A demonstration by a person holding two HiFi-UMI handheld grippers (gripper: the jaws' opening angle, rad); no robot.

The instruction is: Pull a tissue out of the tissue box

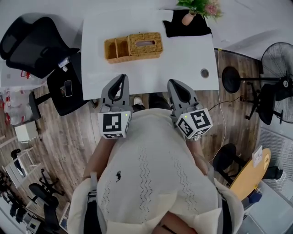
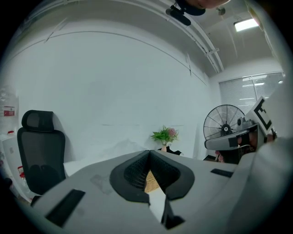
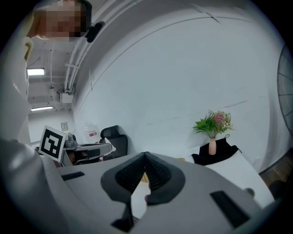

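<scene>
A woven wicker tissue box (image 1: 145,44) stands at the far side of the white table (image 1: 183,59), with a pale slot in its lid. An open wicker tray (image 1: 115,49) joins it on the left. My left gripper (image 1: 122,77) hovers at the table's near edge, well short of the box, shut and empty. The right gripper (image 1: 172,82) is beside it, also shut with nothing held. In the left gripper view the jaw tips (image 2: 149,151) meet, and a sliver of wicker (image 2: 152,182) shows below them. The right gripper's tips (image 3: 145,154) also touch.
A potted plant in a pink vase (image 1: 196,10) stands on a black cloth (image 1: 187,27) at the table's far right. A small round disc (image 1: 204,72) lies near the right edge. A black office chair (image 1: 32,43) is to the left, a standing fan (image 1: 279,82) to the right.
</scene>
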